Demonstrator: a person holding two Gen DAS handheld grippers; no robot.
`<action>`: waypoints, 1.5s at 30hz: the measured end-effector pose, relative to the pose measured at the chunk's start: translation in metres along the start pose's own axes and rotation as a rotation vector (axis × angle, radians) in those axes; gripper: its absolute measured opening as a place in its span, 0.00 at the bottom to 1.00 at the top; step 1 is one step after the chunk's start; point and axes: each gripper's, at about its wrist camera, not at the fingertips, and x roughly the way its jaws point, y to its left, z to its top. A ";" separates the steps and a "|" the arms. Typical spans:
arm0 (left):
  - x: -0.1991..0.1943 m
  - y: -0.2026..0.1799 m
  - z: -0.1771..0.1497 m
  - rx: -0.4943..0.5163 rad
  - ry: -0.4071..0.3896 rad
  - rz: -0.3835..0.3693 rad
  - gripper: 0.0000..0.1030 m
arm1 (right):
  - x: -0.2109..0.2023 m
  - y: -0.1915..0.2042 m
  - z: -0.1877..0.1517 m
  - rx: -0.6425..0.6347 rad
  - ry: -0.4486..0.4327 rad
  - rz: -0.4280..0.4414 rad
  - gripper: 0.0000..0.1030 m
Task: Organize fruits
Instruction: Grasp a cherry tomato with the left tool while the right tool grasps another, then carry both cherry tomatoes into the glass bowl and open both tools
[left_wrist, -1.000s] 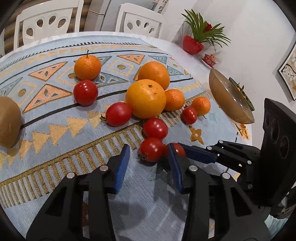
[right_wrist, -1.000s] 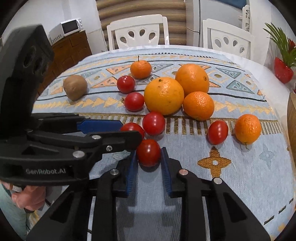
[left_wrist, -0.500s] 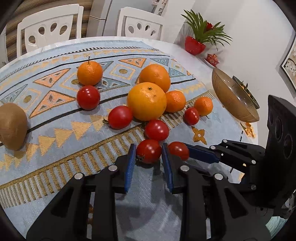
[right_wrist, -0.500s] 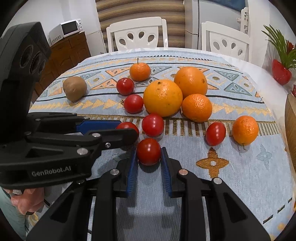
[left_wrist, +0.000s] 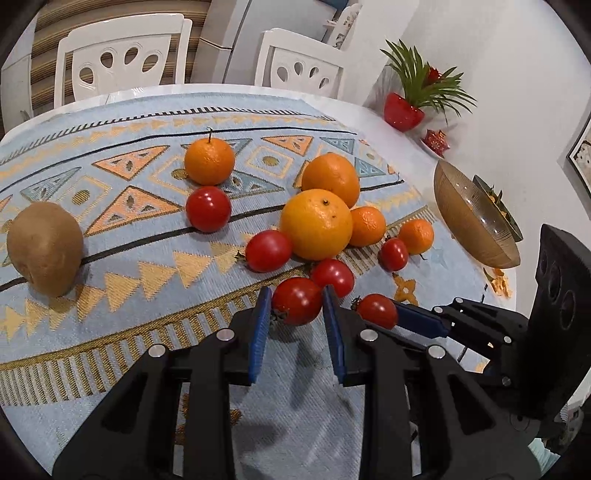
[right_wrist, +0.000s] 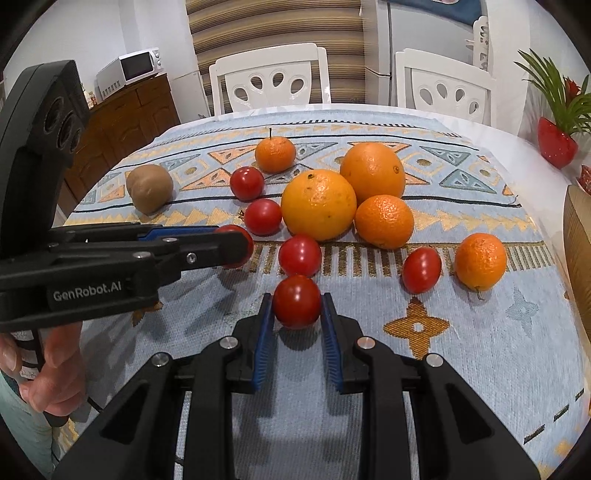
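Oranges, mandarins, several red tomatoes and a brown kiwi lie on a patterned blue cloth. My left gripper is shut on a tomato at the near edge of the fruit cluster. From the right wrist view that left gripper comes in from the left, its tomato mostly hidden behind the fingers. My right gripper is shut on another tomato, just in front of a loose tomato. The two held tomatoes sit side by side, a short gap apart.
A large orange with a second one behind it fills the middle. A wooden bowl stands at the right table edge, near a red plant pot. White chairs line the far side. A hand holds the left gripper.
My left gripper, open around the tomato one second ago, has shut on it. My right gripper stayed shut on its tomato. Both views shifted only slightly.
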 end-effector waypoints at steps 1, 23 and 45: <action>0.000 0.000 0.000 0.002 -0.003 0.003 0.27 | 0.000 0.000 0.000 0.000 0.000 0.000 0.25; -0.007 -0.017 0.001 0.048 -0.038 0.070 0.27 | -0.029 -0.028 -0.005 0.117 -0.071 0.009 0.25; 0.046 -0.252 0.068 0.371 -0.052 -0.051 0.27 | -0.203 -0.254 -0.039 0.524 -0.332 -0.307 0.25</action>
